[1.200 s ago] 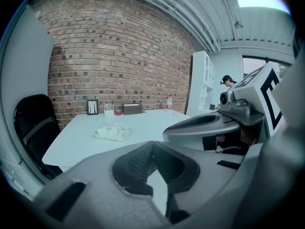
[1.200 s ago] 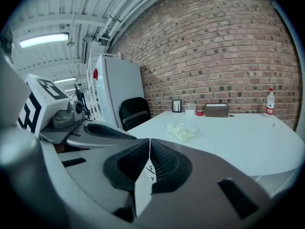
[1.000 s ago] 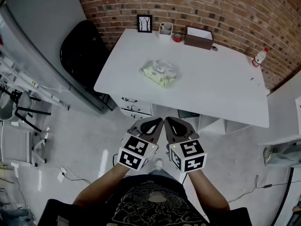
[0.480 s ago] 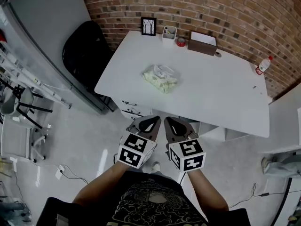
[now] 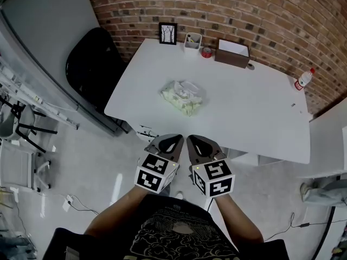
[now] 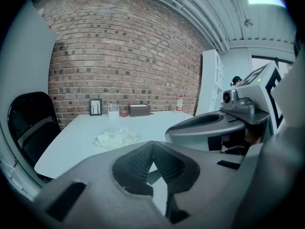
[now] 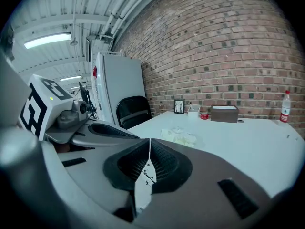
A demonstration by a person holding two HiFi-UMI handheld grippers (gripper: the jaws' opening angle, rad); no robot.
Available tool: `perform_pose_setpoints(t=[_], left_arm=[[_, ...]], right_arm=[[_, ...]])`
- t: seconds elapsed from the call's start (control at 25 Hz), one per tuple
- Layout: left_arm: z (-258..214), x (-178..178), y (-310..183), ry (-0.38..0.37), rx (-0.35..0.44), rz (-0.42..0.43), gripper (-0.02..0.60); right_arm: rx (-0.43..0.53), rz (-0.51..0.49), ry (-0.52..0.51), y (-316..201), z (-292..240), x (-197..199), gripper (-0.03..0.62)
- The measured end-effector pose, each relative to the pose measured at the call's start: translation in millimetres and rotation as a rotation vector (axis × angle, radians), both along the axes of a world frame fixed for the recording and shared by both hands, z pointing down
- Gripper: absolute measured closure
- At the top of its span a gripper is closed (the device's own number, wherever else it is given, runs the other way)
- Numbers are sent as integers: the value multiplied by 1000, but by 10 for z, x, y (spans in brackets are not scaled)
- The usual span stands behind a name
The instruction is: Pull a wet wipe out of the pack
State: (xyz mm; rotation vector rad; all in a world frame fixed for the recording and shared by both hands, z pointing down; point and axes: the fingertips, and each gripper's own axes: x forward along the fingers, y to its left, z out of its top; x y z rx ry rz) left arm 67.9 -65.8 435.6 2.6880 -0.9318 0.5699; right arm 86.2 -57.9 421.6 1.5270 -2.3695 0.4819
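No words or numbers are legible: the cubes (image 5: 156, 173) on the left tool (image 5: 179, 138) and right tool (image 5: 191, 139) bear only black-and-white squares, and any print on the wipe pack (image 5: 182, 96) ahead of them is too small to read.

White table against a brick wall, small clutter along its far edge.

Seen from the head view, the white table (image 5: 255, 107) stands before the brick wall (image 5: 244, 10). Toward its 11 o'clock corner a black picture frame (image 5: 167, 33) stands upright; just beside that, at 12 o'clock, come a white holder (image 5: 192, 41), a small red roll (image 5: 206, 51) and a brown box (image 5: 232, 53) with a white top. A bottle with a red cap (image 5: 303, 79) stands alone at 2 o'clock. A black chair (image 5: 92, 69) sits off the table's 9 o'clock side, a white drawer unit (image 5: 146, 132) shows under its 7 o'clock corner, and a cable (image 5: 81, 202) trails on the grey floor farther out at 7 o'clock.
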Motion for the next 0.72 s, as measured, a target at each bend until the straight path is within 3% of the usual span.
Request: perform_pose_setpoints(t=[0.72], left_arm=[[206,48,-1051,13,-50,52,569]], right_arm=[[-69,74,36,-1008,250,72,574]])
